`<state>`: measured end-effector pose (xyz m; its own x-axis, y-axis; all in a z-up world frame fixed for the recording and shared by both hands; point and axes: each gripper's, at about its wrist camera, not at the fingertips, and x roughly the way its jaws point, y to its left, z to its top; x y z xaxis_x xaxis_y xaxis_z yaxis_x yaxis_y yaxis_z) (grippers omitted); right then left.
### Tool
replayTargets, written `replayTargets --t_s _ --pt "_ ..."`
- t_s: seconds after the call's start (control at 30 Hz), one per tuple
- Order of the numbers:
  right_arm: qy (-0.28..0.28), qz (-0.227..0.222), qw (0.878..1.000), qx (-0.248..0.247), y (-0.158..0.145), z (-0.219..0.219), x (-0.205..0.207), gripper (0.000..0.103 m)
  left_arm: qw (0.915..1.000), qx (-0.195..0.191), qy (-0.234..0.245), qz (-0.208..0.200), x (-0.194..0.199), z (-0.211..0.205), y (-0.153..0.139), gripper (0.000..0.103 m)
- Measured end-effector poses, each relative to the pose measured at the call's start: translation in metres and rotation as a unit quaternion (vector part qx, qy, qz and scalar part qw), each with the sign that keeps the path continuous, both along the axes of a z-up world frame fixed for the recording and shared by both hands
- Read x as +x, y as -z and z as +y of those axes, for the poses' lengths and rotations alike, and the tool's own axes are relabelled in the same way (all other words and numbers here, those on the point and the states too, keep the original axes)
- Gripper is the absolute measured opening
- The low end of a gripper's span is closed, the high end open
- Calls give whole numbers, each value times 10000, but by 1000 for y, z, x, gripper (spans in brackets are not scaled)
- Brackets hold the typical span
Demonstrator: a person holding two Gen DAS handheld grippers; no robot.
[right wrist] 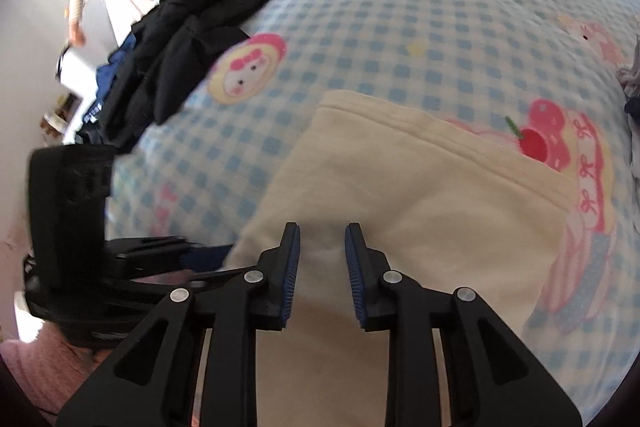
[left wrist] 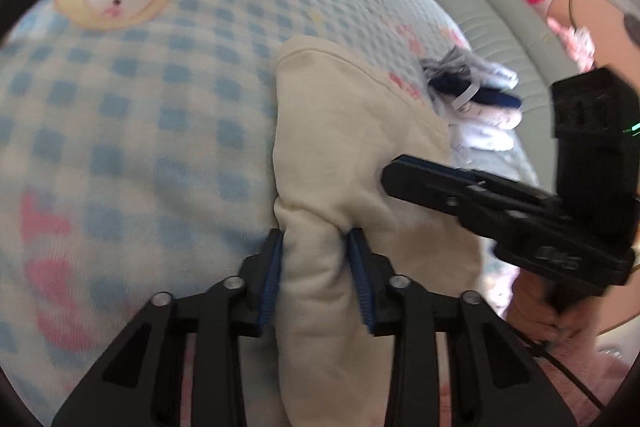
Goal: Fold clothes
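I've got the cream garment (left wrist: pixel 340 131) lying on the blue checked blanket (left wrist: pixel 140 99), its hemmed edge toward the far side. My left gripper (left wrist: pixel 316 275) pinches a thick bunched fold of that cream cloth, which fills the space between the blue pads and bulges past them on both sides. My right gripper (right wrist: pixel 322 267) sits over the near part of the same garment (right wrist: pixel 420 195), fingers a narrow way apart; cloth shows through the gap, but I can't tell if the pads touch it, so I call it unclamped.

As I read it, I'm mid-fold on this piece: one edge gathered in the left, the right placed to pin or take a second hold. The next move calls for the right to get a sure purchase before the left carries its edge across, keeping the layers flat.

More clothes wait on the bed: a black garment (right wrist: pixel 208 39) heaped at the far left, and a grey and navy bundle (left wrist: pixel 472 95) near the right edge.

Writing: raised letters show on the right gripper's body in the left view, too blurred to read. The blanket carries cartoon faces and pink lettering I can't make out.
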<state>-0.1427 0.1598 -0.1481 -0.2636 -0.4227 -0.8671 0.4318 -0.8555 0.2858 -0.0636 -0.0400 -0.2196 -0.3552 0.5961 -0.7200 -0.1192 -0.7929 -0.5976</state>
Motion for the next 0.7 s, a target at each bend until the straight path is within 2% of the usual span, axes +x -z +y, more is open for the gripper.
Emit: replayTargets --t_s 0.13,0.23,0.33,0.4,0.43,0.57,0.67,0.7 --pt "49 301 9971 693 20 -10 4 18 9991 -379 -97 176 12 4 -4 20" --pt "409 -68 9990 191 34 6 -4 15 9977 -586 -214 281 23 6 -7 19" --pt "531 124 9980 328 34 8 -4 8 9984 -403 -343 205 29 -2 -9 19" --pt "589 186 9972 411 36 11 -5 0 9985 -361 -357 203 33 -6 -10 19" --pt "623 173 9971 407 37 13 -6 0 9983 -421 -343 224 35 -5 -10 19" --pt "651 111 9975 255 37 20 -7 0 9987 -272 -402 176 45 -15 -13 18" --pt "670 203 9973 206 25 24 4 1 9985 94 -501 188 51 -39 -15 18" --pt "676 233 9973 189 21 26 7 4 9984 106 -500 228 49 -44 -17 18"
